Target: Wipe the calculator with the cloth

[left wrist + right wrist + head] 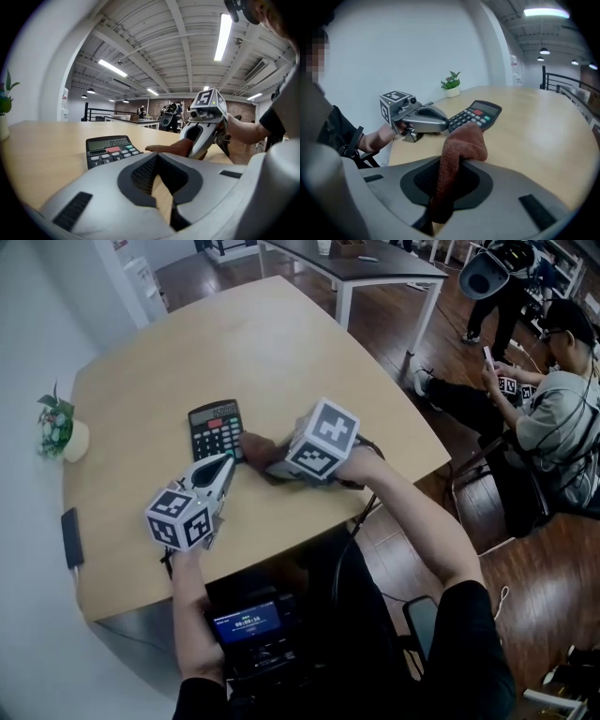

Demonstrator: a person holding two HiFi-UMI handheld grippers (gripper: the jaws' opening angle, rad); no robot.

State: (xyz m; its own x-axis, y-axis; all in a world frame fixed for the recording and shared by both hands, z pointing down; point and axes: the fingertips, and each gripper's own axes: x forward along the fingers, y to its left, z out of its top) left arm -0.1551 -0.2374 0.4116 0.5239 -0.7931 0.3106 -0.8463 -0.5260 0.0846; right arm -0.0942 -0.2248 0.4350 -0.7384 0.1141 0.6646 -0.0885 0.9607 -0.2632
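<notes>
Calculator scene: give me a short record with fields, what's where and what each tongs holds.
calculator: flat on the table, keys up, digits on display
cloth: brown, free end beside the calculator's right edge
right tongs: shut on the cloth
left tongs: shut, empty, tip at the calculator's near edge
plant: small pot at the table's left edge

I'm seeing an open-plan office: pale desk (281, 343), dark desk (375, 263) behind, wooden floor (525, 568), strip lights (224, 35), beamed ceiling (154, 42), seated person (553, 418).
</notes>
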